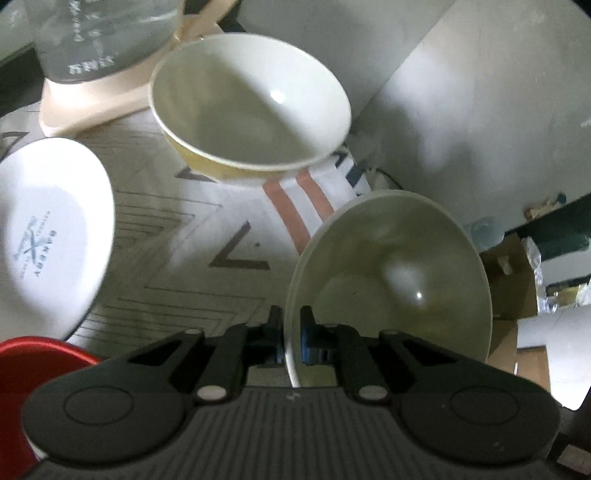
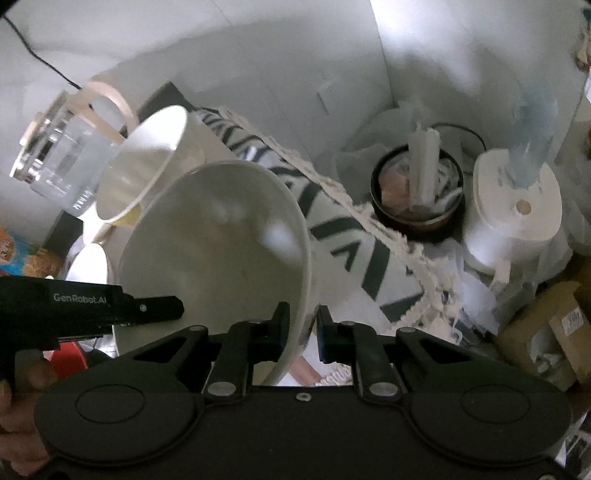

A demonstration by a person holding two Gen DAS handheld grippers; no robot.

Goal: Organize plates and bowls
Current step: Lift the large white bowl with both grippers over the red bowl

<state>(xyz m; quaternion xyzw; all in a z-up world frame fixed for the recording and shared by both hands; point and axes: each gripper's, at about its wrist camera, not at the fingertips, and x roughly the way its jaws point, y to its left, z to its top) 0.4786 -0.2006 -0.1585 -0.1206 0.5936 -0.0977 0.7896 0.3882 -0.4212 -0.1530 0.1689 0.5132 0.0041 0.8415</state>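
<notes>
While both claws pinch the white bowl [image 1: 388, 273], its base stays unseen.

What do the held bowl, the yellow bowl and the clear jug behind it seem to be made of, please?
The held bowl, gripped at its rim by the left gripper, looks like glazed ceramic: smooth pale surface with a small bright glint. The yellow bowl looks similar, glossy white inside and yellow outside. The jug is transparent with printed markings, glass or clear plastic; I cannot tell which.

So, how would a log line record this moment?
left tongs: gripping bowl rim | right tongs: straddling bowl rim | yellow bowl: on cloth
</notes>
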